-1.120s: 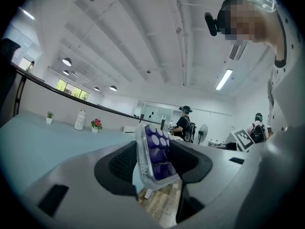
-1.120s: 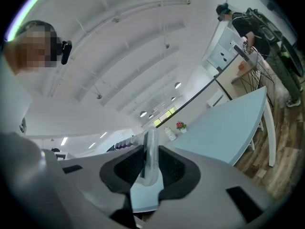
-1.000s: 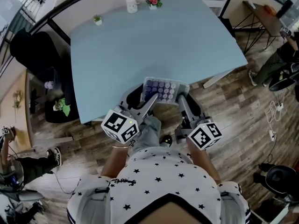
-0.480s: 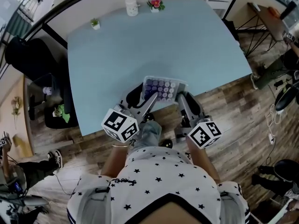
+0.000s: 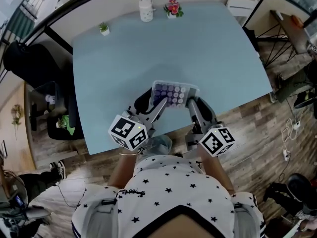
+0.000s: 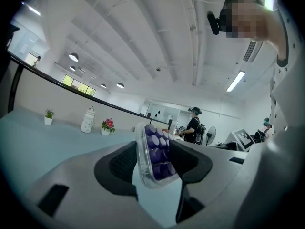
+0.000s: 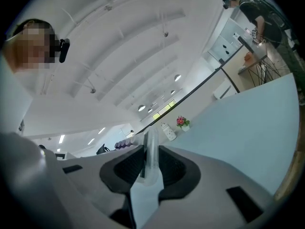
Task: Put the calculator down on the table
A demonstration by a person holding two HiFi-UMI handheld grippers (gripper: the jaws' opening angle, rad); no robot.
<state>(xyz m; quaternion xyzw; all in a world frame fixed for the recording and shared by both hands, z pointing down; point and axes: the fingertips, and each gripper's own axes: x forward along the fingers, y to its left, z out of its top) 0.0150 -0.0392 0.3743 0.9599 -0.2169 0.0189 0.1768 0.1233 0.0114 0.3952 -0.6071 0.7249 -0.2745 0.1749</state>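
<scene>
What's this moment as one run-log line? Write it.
left gripper: shut on calculator | right gripper: shut on calculator | calculator: held over table, near edge

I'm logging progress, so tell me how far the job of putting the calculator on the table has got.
Done: the calculator is picked up, with the left tongs and the right tongs each clamped on one end. In hand: it hangs over the near part of the blue table, apparently not yet resting on it. Left: lower it onto the surface and open both tongs.
</scene>
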